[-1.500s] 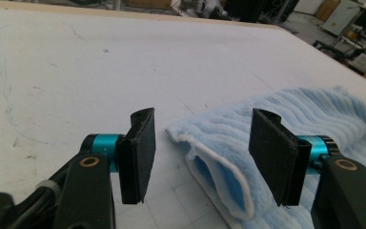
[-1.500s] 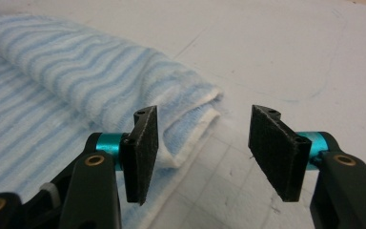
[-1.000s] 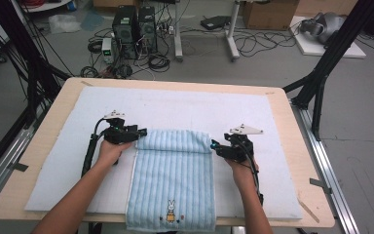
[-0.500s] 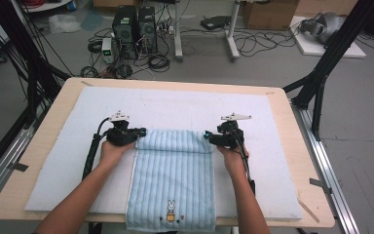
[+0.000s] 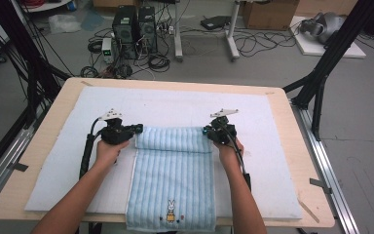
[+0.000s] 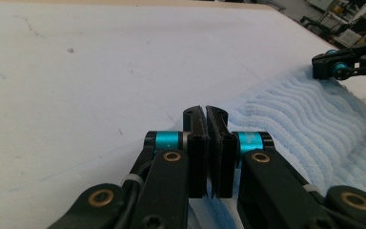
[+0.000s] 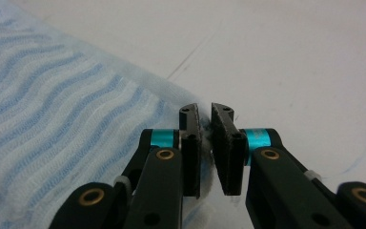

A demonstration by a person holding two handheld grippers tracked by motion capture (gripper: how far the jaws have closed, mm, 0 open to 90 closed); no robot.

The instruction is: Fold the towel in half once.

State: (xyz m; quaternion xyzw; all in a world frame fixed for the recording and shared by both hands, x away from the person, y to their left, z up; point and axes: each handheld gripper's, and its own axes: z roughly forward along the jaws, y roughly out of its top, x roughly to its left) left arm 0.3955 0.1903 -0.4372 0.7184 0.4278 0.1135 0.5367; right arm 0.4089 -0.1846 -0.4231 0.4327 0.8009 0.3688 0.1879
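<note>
My left fingers (image 6: 205, 143) and right fingers (image 7: 206, 143) pinched the folded blue towel's (image 5: 173, 165) corners; the thin bite between them could slip when lifted.

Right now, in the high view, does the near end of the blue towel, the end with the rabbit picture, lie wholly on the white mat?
No. The blue towel's rabbit end hangs past the white mat's near edge and over the table's front rim.

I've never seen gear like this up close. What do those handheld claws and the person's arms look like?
Each claw, left and right, is black, with two flat black fingers on hinged links, brass-coloured pivot pins and turquoise metal collars. A pale grey three-cornered plate sits on top of each, and a thick black cable trails back along the forearm. The forearms are bare, with no sleeves showing.
</note>
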